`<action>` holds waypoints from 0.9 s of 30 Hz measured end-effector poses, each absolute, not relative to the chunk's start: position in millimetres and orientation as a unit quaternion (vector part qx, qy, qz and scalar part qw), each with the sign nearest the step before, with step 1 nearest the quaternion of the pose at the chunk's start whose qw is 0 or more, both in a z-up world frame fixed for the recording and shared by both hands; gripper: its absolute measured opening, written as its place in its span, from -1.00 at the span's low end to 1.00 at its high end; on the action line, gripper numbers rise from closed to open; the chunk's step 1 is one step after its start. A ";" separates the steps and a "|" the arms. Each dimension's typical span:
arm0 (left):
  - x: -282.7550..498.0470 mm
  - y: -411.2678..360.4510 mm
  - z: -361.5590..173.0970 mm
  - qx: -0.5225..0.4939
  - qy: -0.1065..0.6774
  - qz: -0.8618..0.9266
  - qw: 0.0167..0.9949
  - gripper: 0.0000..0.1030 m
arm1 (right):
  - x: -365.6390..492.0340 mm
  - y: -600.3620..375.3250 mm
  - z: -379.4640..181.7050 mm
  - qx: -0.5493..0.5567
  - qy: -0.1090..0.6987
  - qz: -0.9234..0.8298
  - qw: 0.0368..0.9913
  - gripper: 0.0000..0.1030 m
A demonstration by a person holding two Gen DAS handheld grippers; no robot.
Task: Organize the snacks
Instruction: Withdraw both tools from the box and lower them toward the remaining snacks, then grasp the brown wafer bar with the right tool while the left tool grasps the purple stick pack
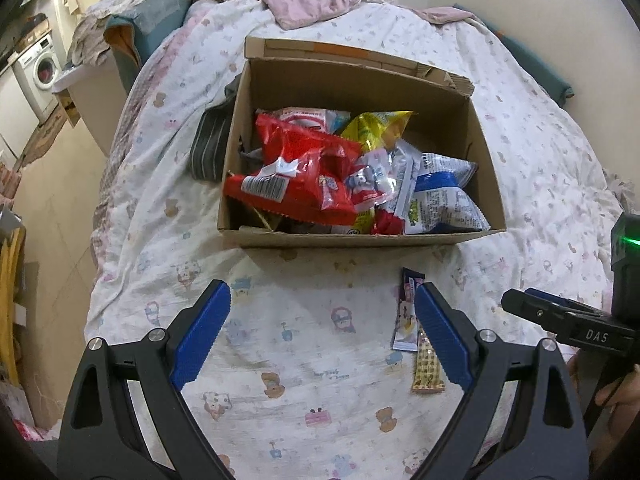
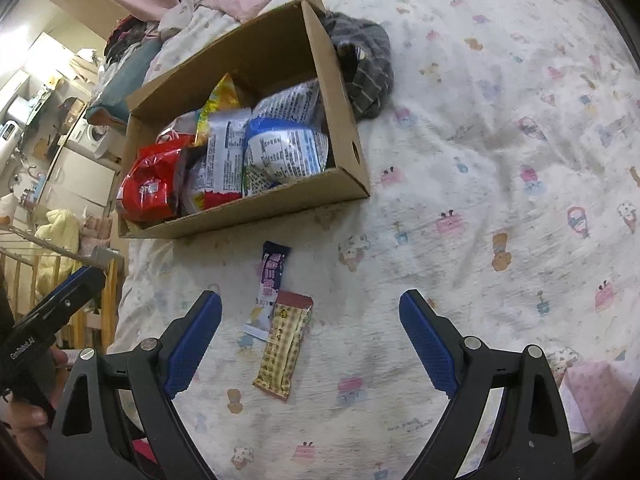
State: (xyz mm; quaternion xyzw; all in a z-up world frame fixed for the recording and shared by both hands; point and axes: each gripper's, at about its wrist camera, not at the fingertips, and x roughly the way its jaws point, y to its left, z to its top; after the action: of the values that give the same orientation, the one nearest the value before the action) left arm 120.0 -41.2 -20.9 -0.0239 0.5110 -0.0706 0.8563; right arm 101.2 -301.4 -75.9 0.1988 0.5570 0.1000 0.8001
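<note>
An open cardboard box (image 1: 360, 238) on the bed holds several snack bags, among them a red bag (image 1: 296, 176), a yellow one (image 1: 376, 128) and a blue-and-white one (image 1: 440, 196). In front of the box two snack bars lie on the printed sheet: a purple bar (image 2: 272, 280) and a beige checked bar (image 2: 284, 344), which overlaps its near end. My left gripper (image 1: 322, 288) hovers open above the sheet, the bars (image 1: 406, 312) beside its right finger. My right gripper (image 2: 310, 296) is open too, with the beige bar between its fingers and touching neither. The box (image 2: 256, 216) lies beyond it.
A grey striped cloth (image 1: 210, 144) lies against the box's side (image 2: 368, 68). Pink and white bedding is heaped at the far end of the bed. The bed edge drops to the floor on the left, with a washing machine (image 1: 40, 68) and clutter beyond.
</note>
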 end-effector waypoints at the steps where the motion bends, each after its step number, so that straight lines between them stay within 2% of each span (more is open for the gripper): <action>1: 120.6 -40.1 -22.1 -0.023 0.512 -0.067 0.856 0.78 | 102.1 -302.5 -79.4 0.206 0.563 0.098 0.794 0.80; 15: 125.7 -8.9 -34.7 -0.052 0.529 -0.034 0.846 0.78 | 119.1 -270.7 -118.7 0.231 0.639 0.137 0.721 0.77; 16: 125.1 -7.0 -35.3 -0.052 0.530 -0.033 0.846 0.78 | 119.5 -263.6 -120.1 0.218 0.644 0.141 0.720 0.70; 18: 124.5 -2.9 -36.4 -0.051 0.531 -0.031 0.845 0.78 | 120.6 -249.6 -125.3 0.187 0.655 0.143 0.718 0.33; 20: 123.9 1.1 -37.6 -0.051 0.533 -0.028 0.844 0.78 | 121.6 -239.3 -138.0 0.173 0.675 0.144 0.703 0.14; 23: 122.1 5.9 -38.9 -0.054 0.535 -0.025 0.842 0.78 | 120.4 -230.6 -155.0 0.156 0.696 0.138 0.687 0.12; 25: 121.0 6.8 -39.6 -0.055 0.537 -0.024 0.841 0.78 | 119.6 -227.1 -154.9 0.141 0.697 0.139 0.690 -0.01; 26: 120.7 6.6 -40.0 -0.055 0.539 -0.024 0.840 0.78 | 118.1 -227.5 -153.1 0.132 0.696 0.138 0.692 -0.28; 27: 120.7 5.6 -40.3 -0.056 0.541 -0.024 0.839 0.78 | 116.8 -228.3 -151.9 0.133 0.695 0.139 0.693 -0.39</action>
State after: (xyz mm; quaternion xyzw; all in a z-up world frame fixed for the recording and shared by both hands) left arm 120.7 5.6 -40.3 -0.0562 0.5405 -0.0244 0.8391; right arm 116.8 -228.3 -151.9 0.1329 0.6947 0.1390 0.6931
